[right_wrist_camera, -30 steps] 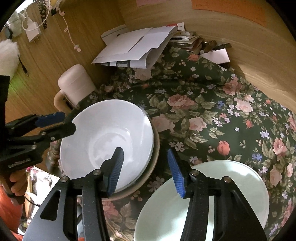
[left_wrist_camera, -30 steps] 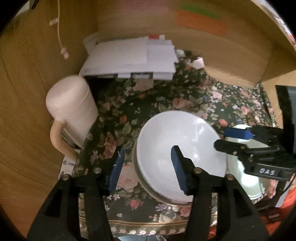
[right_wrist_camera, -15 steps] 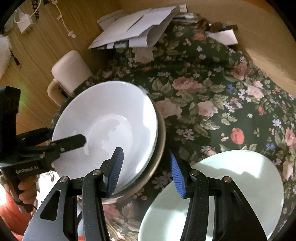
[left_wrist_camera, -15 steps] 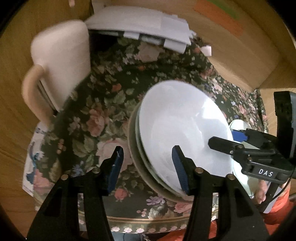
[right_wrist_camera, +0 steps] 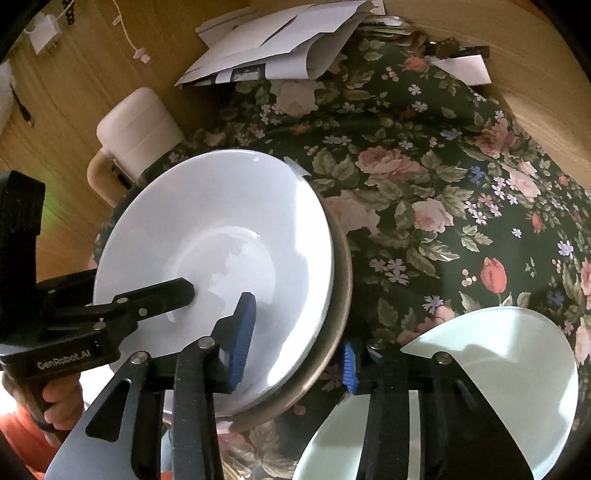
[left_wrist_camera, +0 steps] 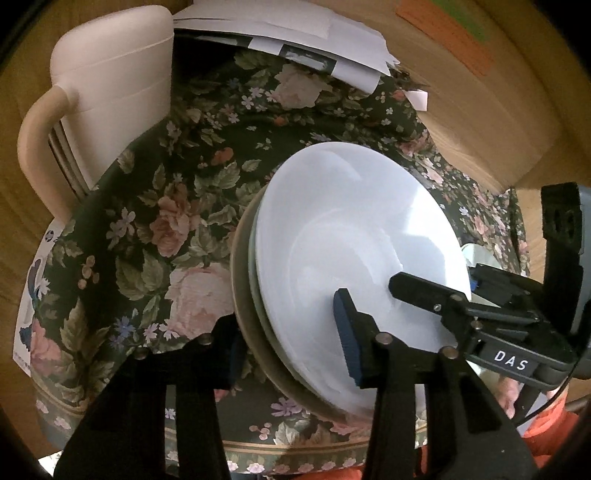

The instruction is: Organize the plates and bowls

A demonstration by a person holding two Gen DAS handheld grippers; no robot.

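Observation:
A white bowl (left_wrist_camera: 354,258) sits on top of a stack of plates with a tan rim (left_wrist_camera: 240,295) on the floral cloth. It also shows in the right wrist view (right_wrist_camera: 221,243), with the tan rim (right_wrist_camera: 340,295) below it. My left gripper (left_wrist_camera: 291,343) is open, its jaws straddling the near left edge of the stack. My right gripper (right_wrist_camera: 295,343) is open, its jaws straddling the stack's right edge; it shows in the left wrist view (left_wrist_camera: 436,291) too. A pale green plate (right_wrist_camera: 461,387) lies at the lower right.
A cream lidded jug (left_wrist_camera: 107,85) with a handle stands at the left by the wooden wall. Loose white papers (left_wrist_camera: 295,33) lie at the back. The floral tablecloth (right_wrist_camera: 443,184) covers the round table. Wooden walls surround the table closely.
Both grippers have moved in and down onto the stack. Their jaws now straddle opposite edges of it, one finger of each over the white bowl.

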